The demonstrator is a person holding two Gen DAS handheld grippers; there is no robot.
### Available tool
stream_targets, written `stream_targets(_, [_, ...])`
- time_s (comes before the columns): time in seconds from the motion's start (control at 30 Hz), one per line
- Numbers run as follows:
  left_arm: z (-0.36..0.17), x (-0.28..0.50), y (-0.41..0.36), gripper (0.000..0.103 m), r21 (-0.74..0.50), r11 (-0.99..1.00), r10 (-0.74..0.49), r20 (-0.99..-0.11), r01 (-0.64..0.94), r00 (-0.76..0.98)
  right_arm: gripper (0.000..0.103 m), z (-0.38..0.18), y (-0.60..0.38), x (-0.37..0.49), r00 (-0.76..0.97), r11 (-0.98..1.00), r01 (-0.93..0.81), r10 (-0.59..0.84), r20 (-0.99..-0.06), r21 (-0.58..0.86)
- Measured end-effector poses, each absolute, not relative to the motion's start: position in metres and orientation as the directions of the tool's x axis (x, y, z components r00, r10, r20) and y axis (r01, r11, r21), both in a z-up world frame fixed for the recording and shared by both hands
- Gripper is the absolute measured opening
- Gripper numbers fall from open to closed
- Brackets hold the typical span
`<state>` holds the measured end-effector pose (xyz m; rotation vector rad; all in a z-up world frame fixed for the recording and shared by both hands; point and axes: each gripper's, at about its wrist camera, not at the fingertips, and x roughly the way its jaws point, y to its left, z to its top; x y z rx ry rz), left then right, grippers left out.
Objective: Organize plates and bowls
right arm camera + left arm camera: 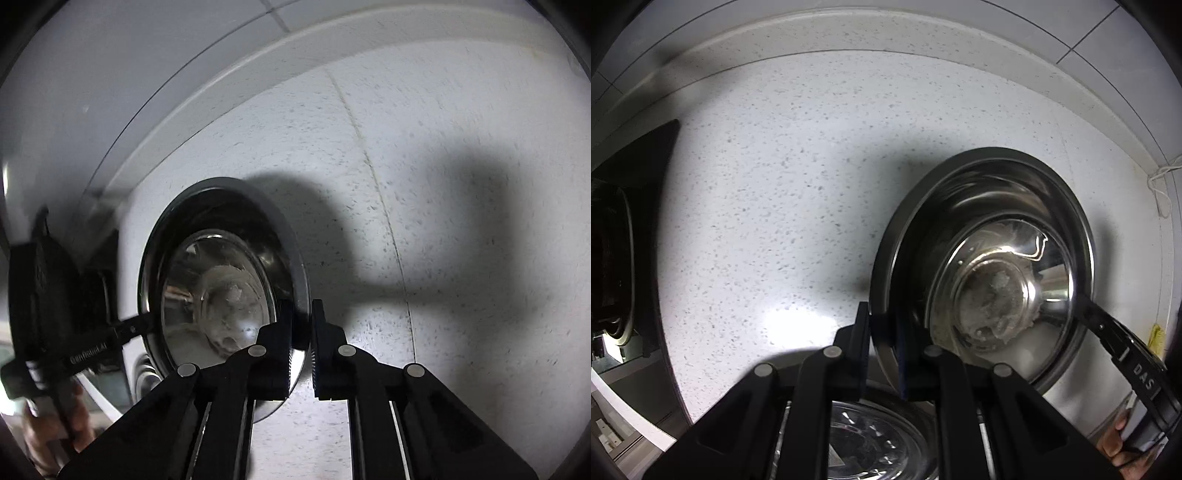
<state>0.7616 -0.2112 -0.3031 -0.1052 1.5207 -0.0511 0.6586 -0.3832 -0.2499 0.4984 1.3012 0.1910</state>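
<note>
A shiny steel bowl is held tilted on edge above the speckled white counter. My left gripper is shut on its rim at the near left side. In the right wrist view the same bowl is at lower left, and my right gripper has its jaws around the bowl's rim with a small gap showing on the right side. The right gripper also shows in the left wrist view at the bowl's right rim. A second steel dish lies below the left gripper.
A dark sink or stove edge is at the far left. A raised backsplash ledge and tiled wall run along the back. A white cord hangs at right. The left gripper body fills the right view's lower left.
</note>
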Motion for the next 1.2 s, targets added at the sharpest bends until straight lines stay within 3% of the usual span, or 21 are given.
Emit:
stream_targets(0.4, [-0.283, 0.731, -0.196, 0.014, -0.087, 0.995, -0.082, -0.991, -0.044, 0.104, 0.008, -0.216, -0.359, 0.64, 0.31, 0.899, 0.061, 0.395, -0.865, 0.433])
stream_targets(0.67, [-0.247, 0.667, -0.149, 0.015, -0.069, 0.995, -0.054, -0.982, -0.074, 0.182, 0.008, -0.182, -0.324, 0.59, 0.336, 0.892, -0.036, 0.435, -0.835, 0.45])
stream_targets(0.93, [-0.268, 0.597, -0.108, 0.016, -0.031, 0.994, -0.016, -0.989, -0.102, 0.146, 0.008, -0.199, -0.27, 0.549, 0.247, 0.898, -0.12, 0.44, -0.863, 0.424])
stream_targets(1.2, [-0.292, 0.58, -0.092, 0.016, -0.021, 0.995, -0.01, -0.994, -0.101, 0.11, 0.009, -0.224, -0.254, 0.529, 0.202, 0.913, -0.116, 0.407, -0.891, 0.391])
